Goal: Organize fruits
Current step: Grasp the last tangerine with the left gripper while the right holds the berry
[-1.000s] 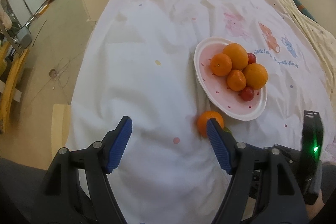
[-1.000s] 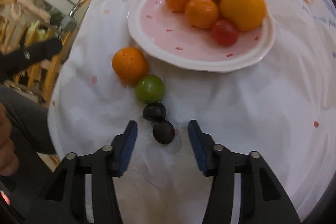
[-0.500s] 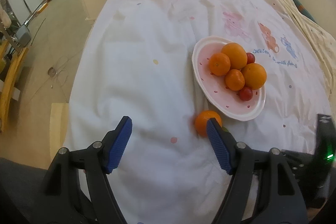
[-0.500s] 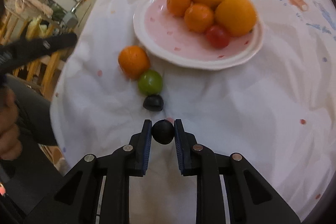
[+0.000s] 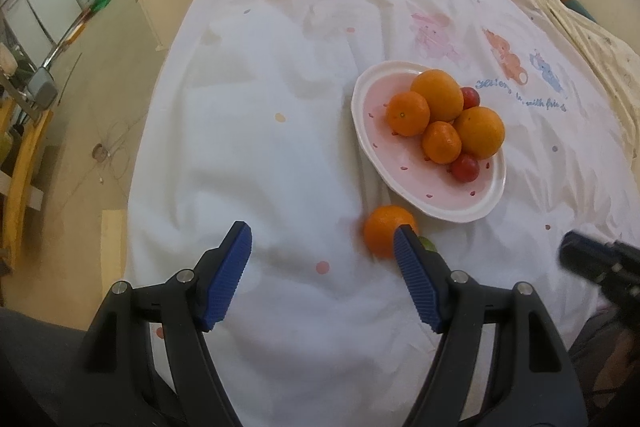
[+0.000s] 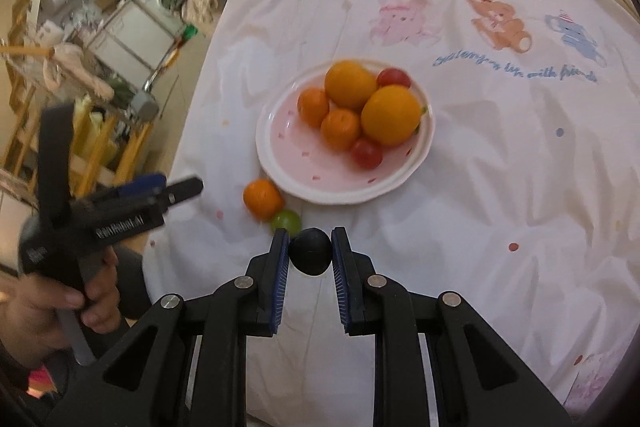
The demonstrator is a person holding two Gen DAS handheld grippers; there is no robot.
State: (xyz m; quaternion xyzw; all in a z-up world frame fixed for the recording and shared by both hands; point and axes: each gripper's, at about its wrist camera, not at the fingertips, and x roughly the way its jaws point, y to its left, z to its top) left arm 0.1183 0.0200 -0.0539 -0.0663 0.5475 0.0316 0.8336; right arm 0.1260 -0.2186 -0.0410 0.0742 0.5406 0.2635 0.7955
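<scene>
Holding a dark fruit [image 6: 311, 251] pinched in my right gripper [image 6: 308, 255]; left gripper [image 5: 322, 255] spread, idle. Plate [image 6: 280, 163] mid-cloth carries six fruits. Tangerine [image 6: 263, 198] and green fruit [image 6: 286, 221] remain by its near rim.

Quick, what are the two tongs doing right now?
Left tongs: open, holding nothing.
Right tongs: closed on a dark round fruit.
</scene>
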